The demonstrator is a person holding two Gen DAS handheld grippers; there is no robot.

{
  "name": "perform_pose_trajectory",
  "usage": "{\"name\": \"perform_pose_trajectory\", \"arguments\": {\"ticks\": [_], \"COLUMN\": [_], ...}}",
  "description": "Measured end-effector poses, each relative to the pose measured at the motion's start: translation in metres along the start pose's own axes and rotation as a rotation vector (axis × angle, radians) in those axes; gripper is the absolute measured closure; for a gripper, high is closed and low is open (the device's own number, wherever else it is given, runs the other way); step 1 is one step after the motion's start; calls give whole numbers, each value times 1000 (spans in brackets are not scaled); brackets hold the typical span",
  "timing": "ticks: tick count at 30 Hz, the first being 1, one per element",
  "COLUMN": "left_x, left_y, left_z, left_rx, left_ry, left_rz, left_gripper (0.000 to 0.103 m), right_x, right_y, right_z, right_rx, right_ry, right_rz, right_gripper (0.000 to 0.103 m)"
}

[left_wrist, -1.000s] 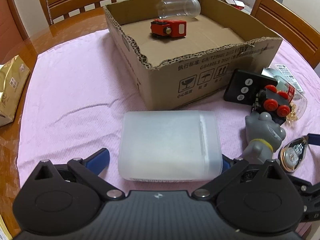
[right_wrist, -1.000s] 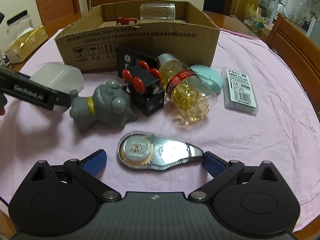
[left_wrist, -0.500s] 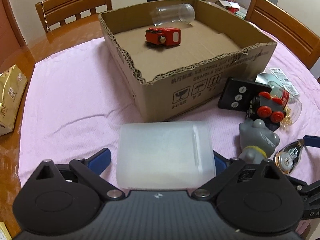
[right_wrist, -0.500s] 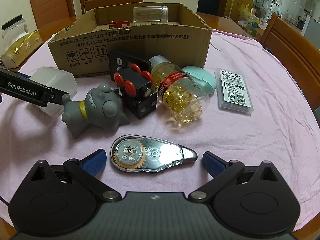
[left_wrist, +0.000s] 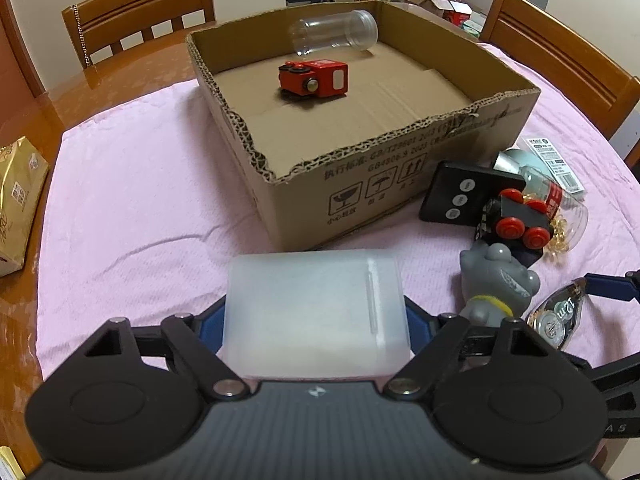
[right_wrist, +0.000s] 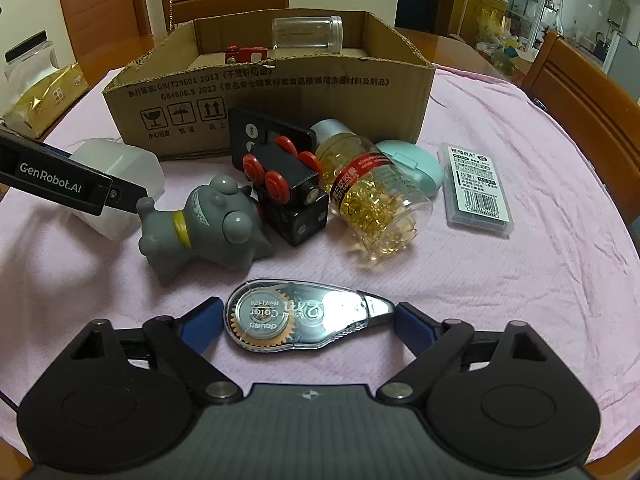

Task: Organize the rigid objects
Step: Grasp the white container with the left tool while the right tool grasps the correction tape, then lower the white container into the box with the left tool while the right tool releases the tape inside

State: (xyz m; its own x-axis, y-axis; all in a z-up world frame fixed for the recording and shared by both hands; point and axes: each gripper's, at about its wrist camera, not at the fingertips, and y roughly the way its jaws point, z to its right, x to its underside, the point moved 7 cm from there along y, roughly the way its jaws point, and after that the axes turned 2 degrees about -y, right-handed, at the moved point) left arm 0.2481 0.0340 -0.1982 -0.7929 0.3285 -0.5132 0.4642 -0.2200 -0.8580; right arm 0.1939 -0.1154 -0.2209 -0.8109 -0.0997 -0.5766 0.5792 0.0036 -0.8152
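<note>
My left gripper [left_wrist: 314, 320] is shut on a frosted white plastic box [left_wrist: 316, 312], with a blue pad against each side; the box also shows in the right wrist view [right_wrist: 120, 172]. My right gripper [right_wrist: 308, 320] has its pads at both ends of a clear correction tape dispenser [right_wrist: 304, 318] lying on the pink cloth. The cardboard box [left_wrist: 400, 168] stands ahead and holds a red toy car [left_wrist: 314, 80] and a clear jar [left_wrist: 334, 36].
On the cloth lie a grey toy animal [right_wrist: 208, 224], a black toy train [right_wrist: 288, 184], a black remote [right_wrist: 272, 132], a bottle of yellow capsules [right_wrist: 372, 196], a teal case [right_wrist: 416, 166] and a grey barcode box [right_wrist: 478, 190]. A gold packet [left_wrist: 16, 200] lies left. Wooden chairs stand around.
My left gripper has closed onto the frosted box and lifted it slightly toward the camera. My right gripper has closed in around the tape dispenser.
</note>
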Motion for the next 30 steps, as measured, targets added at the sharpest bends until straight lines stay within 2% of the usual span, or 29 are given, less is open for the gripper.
{"name": "perform_pose_trajectory", "arguments": {"ticks": [18, 25, 30], "left_x": [-4, -10, -25], "left_y": [-17, -51, -83], "left_z": [6, 14, 23], "left_rx": [-3, 21, 37], "left_ry": [27, 42, 71], "left_rz": [-25, -43, -11], "left_gripper": [20, 20, 20], "right_x": [-13, -33, -52], "right_y": [-14, -32, -51], "right_z": [0, 7, 14], "right_rx": [-42, -103, -159], "right_ry": [-133, -204, -282], "right_rz": [-41, -30, -7], "right_gripper": [10, 10, 10]}}
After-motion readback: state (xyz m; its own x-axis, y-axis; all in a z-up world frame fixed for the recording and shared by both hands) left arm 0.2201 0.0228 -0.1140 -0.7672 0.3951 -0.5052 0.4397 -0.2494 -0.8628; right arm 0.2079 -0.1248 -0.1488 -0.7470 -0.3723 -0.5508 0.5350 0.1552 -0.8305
